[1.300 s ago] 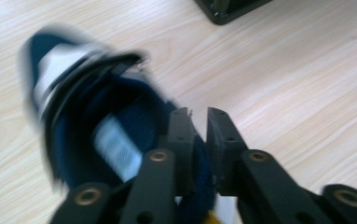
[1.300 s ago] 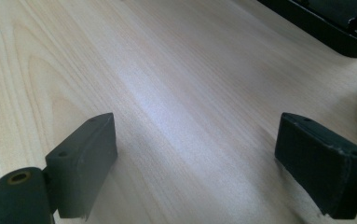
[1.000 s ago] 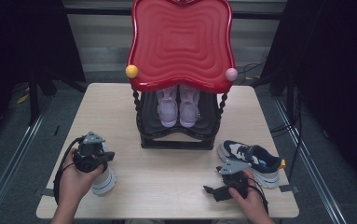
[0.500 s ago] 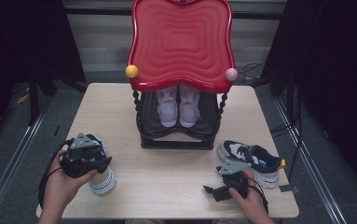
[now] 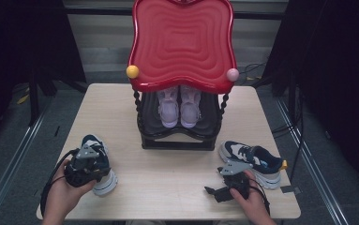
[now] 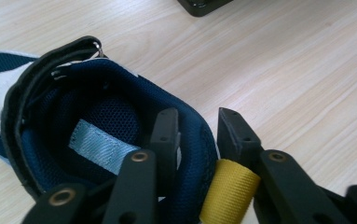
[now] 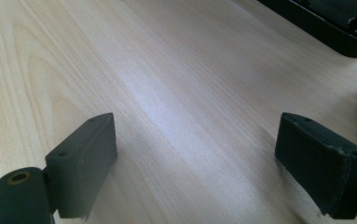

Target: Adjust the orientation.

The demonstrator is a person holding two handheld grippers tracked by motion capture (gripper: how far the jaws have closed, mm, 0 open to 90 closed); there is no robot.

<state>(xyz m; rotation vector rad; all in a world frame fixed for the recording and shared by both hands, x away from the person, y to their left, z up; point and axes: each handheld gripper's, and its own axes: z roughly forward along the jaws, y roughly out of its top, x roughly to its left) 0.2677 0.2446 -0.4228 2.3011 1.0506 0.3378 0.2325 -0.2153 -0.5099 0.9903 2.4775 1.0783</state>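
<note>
A navy and white sneaker [image 5: 106, 182] lies at the table's near left, toe pointing away from me. My left gripper [image 5: 92, 169] comes down on its heel. In the left gripper view one jaw of the left gripper [image 6: 197, 126] is inside the shoe and the other outside. Between them sits the padded heel collar [image 6: 199, 154], beside the yellow pull tab [image 6: 227, 189]. The jaws have just been closing and now press on that collar. The matching sneaker [image 5: 254, 161] rests at the near right. Beside it my right gripper [image 5: 213, 191] lies open over bare wood [image 7: 213, 172].
A black shoe rack [image 5: 177, 140] with a red wavy top [image 5: 182, 42] stands at the table's middle back. A pale pink pair of shoes [image 5: 179, 108] is on its lower shelf. A yellow ball [image 5: 132, 71] and a pink ball [image 5: 232, 74] mark the top's front corners. Table edges [image 5: 168, 216] are close.
My left hand and gripper have shifted slightly toward the table's near left edge and lower onto the sneaker's heel, uncovering its toe. The right gripper has not moved.
</note>
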